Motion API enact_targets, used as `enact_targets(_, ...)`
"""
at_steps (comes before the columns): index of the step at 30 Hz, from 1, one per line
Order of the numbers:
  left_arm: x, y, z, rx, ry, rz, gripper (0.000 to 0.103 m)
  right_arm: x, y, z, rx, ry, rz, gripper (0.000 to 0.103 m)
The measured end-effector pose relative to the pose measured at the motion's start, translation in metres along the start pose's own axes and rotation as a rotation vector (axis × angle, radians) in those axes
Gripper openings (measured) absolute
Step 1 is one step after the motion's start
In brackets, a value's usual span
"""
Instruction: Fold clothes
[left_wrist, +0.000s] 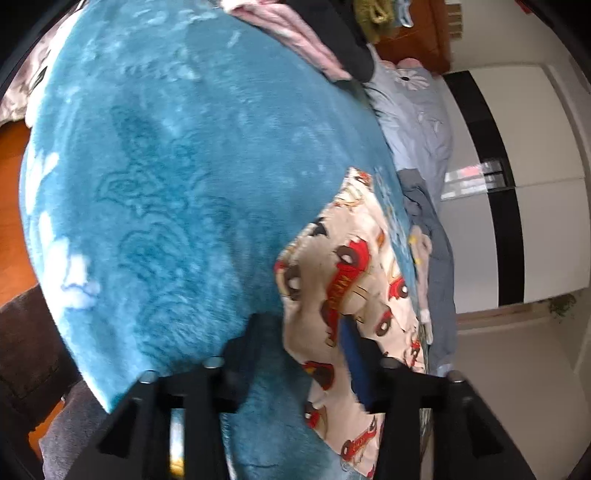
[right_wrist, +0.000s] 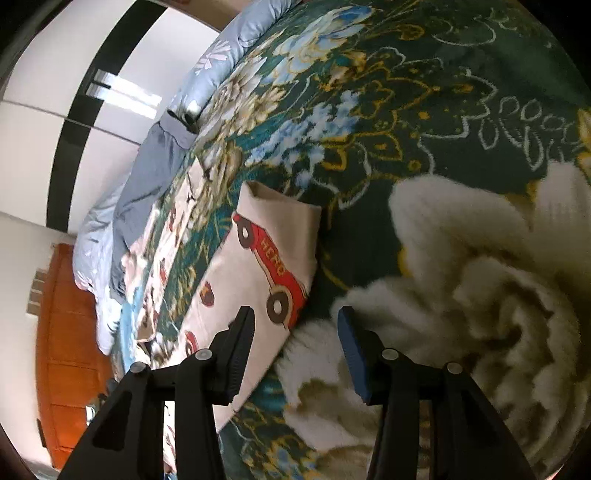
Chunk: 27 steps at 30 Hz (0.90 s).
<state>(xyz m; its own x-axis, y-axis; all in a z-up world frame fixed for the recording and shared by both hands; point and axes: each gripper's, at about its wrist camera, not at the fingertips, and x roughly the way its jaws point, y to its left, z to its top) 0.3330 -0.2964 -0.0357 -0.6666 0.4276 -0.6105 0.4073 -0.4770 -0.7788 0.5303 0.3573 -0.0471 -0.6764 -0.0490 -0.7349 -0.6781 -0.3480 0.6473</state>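
Note:
A cream garment (left_wrist: 332, 288) printed with red cars lies on a teal plush blanket (left_wrist: 166, 166), in the lower right of the left wrist view. My left gripper (left_wrist: 301, 332) is open right over the garment's near edge, its left finger on the blanket side and its blue-padded right finger (left_wrist: 354, 343) over the print. In the right wrist view a folded part of the same garment (right_wrist: 273, 258) shows a red "HERO" truck on a green floral blanket (right_wrist: 388, 110). My right gripper (right_wrist: 295, 321) is open just above the garment's right edge, holding nothing.
A pile of pink clothes (left_wrist: 295, 33) and dark clothes sits at the far end of the blanket. A light blue quilt (left_wrist: 417, 110) and a grey-blue garment (right_wrist: 155, 173) lie along the bed's edge. Beyond stand a white wardrobe with a black stripe (left_wrist: 498, 184) and orange wood (right_wrist: 70, 332).

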Motion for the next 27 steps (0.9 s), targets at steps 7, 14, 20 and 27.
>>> enact_targets(7,0.016,-0.016,-0.003,0.068,0.012,0.053,0.055,0.009,-0.011,0.008,0.057,-0.060,0.151,0.048)
enact_targets(14,0.017,0.009,0.007,-0.111,-0.012,-0.081,0.049,0.015,-0.010,0.011,0.042,-0.048,0.207,0.039)
enact_targets(20,0.022,-0.005,0.012,-0.037,-0.027,-0.013,0.049,0.023,-0.008,0.012,0.040,-0.018,0.218,0.026)
enact_targets(27,0.021,-0.001,0.015,-0.078,-0.034,0.040,0.008,0.028,0.000,0.018,0.059,0.000,0.294,0.006)
